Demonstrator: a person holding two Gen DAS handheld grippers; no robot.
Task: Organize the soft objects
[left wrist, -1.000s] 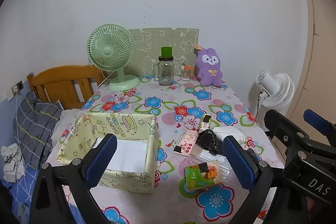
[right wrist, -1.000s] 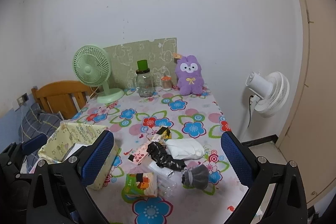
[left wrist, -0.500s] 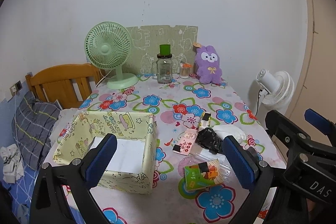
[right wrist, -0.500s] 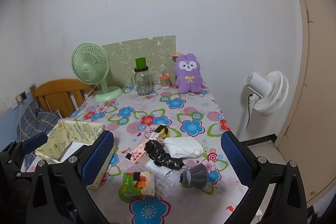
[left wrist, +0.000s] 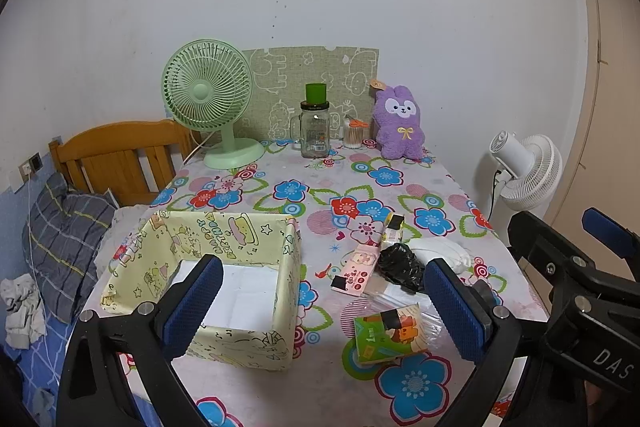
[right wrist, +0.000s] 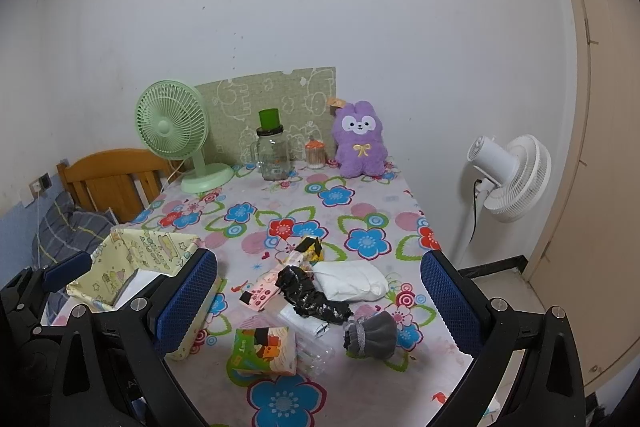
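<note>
Left gripper (left wrist: 322,301) is hovering above the near edge of the table (left wrist: 320,183), jaws spread wide, gripping nothing. Its blue pads (left wrist: 192,305) are framing the yellow box (left wrist: 240,233) (cartoon print, "HAPPY BIRTHDAY" lettering readable on the inner wall), which is sitting empty at near left. Right of the box the clutter is lying in a loose heap: pink packet (left wrist: 357,269), black crumpled bag (right wrist: 310,295), white soft pack (right wrist: 350,281), grey pouch (right wrist: 370,335) and green carton (right wrist: 264,351) (print too small to read). Right gripper (right wrist: 320,301) is hanging over that heap, jaws also wide apart, empty. Its body is showing "DAS" in the left view. Purple plush bunny (right wrist: 360,139) is sitting upright at the far edge against the wall.
</note>
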